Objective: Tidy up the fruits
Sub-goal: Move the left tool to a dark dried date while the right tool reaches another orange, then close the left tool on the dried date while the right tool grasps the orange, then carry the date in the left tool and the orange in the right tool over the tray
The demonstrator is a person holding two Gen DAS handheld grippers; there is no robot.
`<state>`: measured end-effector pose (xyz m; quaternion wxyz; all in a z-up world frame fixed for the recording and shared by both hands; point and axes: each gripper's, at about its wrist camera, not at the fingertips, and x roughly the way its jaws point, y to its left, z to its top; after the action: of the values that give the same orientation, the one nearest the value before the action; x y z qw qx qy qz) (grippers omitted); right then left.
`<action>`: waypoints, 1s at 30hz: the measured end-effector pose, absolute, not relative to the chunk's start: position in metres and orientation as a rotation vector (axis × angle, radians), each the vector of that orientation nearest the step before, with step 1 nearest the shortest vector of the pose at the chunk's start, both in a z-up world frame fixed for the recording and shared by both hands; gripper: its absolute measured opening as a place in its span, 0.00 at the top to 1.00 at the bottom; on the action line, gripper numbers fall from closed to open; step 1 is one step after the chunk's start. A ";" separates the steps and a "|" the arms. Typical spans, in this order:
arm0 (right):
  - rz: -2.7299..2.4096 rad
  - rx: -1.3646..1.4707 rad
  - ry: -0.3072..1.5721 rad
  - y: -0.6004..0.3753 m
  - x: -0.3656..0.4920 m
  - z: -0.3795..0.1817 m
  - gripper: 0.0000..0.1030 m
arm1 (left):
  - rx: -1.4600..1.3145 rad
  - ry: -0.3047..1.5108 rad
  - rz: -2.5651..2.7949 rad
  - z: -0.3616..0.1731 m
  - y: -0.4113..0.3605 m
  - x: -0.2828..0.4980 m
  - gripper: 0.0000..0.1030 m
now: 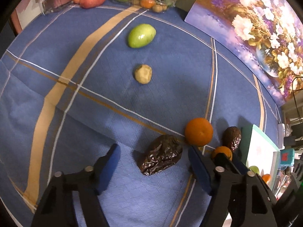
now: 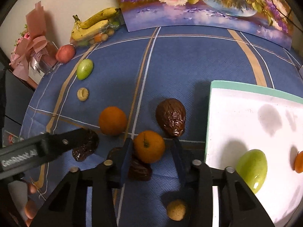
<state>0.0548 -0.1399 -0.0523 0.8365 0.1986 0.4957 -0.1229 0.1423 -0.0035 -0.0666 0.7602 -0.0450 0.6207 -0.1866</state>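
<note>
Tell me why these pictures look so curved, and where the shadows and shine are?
Both views are fisheye: the blue tablecloth bows outward, with dark corners. Left wrist view: soft shadow beside the wrinkled dark fruit, a small highlight on the green fruit. Right wrist view: grey shadows fall across the white tray, and the green fruit on it glints.
</note>
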 end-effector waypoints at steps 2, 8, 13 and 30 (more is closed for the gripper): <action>-0.277 0.396 1.050 -0.139 0.053 -0.050 0.65 | -0.110 1.364 -0.415 -0.069 -0.004 0.143 0.46; -0.292 0.410 1.000 -0.146 0.044 -0.034 0.65 | -0.134 1.328 -0.446 -0.056 -0.006 0.140 0.65; -0.305 0.412 0.950 -0.151 0.039 -0.016 0.65 | -0.123 1.279 -0.463 -0.040 -0.006 0.137 0.65; -0.353 0.391 0.873 -0.164 0.018 0.020 0.65 | -0.174 1.138 -0.541 0.021 -0.014 0.124 0.65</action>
<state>0.0179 -0.1640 0.0203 0.8728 0.1871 0.4178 -0.1691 0.1238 -0.0135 0.0214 0.8045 -0.0812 0.5314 -0.2527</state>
